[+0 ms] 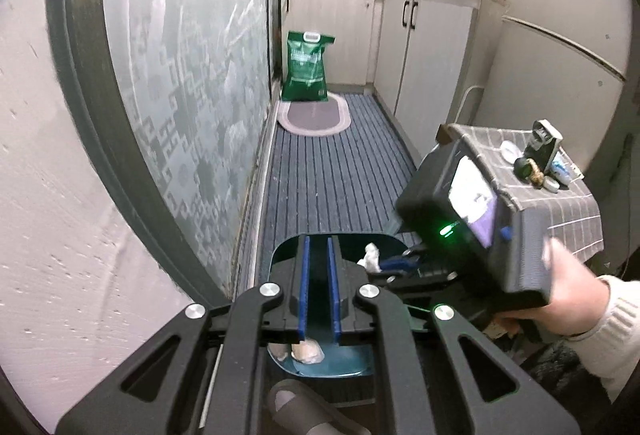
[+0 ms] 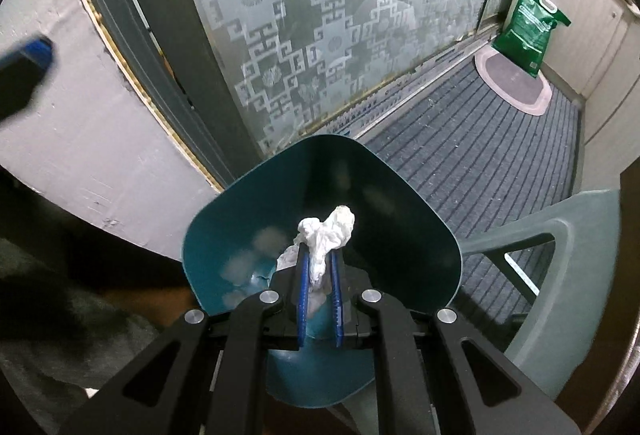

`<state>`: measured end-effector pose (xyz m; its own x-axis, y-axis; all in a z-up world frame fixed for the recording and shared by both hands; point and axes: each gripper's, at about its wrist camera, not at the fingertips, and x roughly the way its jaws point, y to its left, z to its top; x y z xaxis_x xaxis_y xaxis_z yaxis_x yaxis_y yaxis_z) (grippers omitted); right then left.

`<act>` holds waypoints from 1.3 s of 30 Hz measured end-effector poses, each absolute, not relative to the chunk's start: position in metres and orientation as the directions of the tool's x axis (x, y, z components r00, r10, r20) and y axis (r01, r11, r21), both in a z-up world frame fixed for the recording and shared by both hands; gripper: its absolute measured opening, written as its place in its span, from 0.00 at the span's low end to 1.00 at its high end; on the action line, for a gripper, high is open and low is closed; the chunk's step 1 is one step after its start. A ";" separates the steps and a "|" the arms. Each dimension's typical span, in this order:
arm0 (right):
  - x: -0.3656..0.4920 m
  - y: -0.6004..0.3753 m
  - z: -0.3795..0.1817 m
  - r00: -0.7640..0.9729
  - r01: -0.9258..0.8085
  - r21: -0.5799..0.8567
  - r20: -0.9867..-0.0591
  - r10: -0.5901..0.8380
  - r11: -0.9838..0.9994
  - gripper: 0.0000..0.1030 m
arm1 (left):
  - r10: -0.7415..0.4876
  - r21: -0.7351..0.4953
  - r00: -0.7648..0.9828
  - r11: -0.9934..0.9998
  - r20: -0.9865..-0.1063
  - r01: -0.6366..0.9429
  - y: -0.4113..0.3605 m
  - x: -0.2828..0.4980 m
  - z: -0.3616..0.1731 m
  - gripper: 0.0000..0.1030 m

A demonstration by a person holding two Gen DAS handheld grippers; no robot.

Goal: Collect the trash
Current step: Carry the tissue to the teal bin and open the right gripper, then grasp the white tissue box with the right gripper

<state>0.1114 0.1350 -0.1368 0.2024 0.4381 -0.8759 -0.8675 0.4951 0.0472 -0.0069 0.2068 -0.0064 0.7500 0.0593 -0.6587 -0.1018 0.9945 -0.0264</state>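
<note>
A teal trash bin [image 2: 400,235] with a raised lid stands on the floor below both grippers. In the right wrist view my right gripper [image 2: 320,255] is shut on a crumpled white tissue [image 2: 328,235] and holds it over the bin's opening. The same tissue shows in the left wrist view [image 1: 372,257], at the tip of the right gripper [image 1: 394,263]. My left gripper [image 1: 319,243] hangs above the bin [image 1: 288,247], its blue pads close together with a narrow gap and nothing between them. Pale trash [image 1: 306,353] lies inside the bin.
A frosted patterned glass door [image 1: 180,75] runs along the left. The striped grey floor mat [image 1: 332,175] leads to a green bag [image 1: 306,67] and an oval rug [image 1: 314,117]. A small table with a checked cloth [image 1: 560,203] stands right; a grey plastic chair [image 2: 560,255].
</note>
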 end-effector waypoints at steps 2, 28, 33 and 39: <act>0.110 0.137 -0.141 0.207 -0.867 0.036 -0.882 0.424 0.498 0.12 | 0.067 -0.019 0.761 0.994 -0.645 -0.104 0.206 -0.010 -0.001 0.10; 0.107 0.075 -0.035 0.357 -0.839 0.050 -0.701 0.618 0.542 0.40 | 0.077 0.001 0.855 0.996 -0.513 -0.090 0.155 -0.010 0.056 0.16; 0.112 0.036 -0.016 0.418 -0.808 0.040 -0.664 0.620 0.588 0.40 | 0.043 -0.014 0.867 0.998 -0.497 -0.058 0.136 0.001 0.061 0.29; 0.122 -0.013 -0.008 0.484 -0.764 0.024 -0.641 0.596 0.645 0.40 | 0.001 -0.010 0.866 1.000 -0.500 -0.007 0.105 0.022 0.055 0.37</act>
<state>0.1222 -0.0126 -0.0080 0.4836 0.5961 -0.6410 -0.7636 0.6452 0.0239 0.0219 0.1054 0.0553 0.8663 0.0013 -0.4996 -0.0072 0.9999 -0.0098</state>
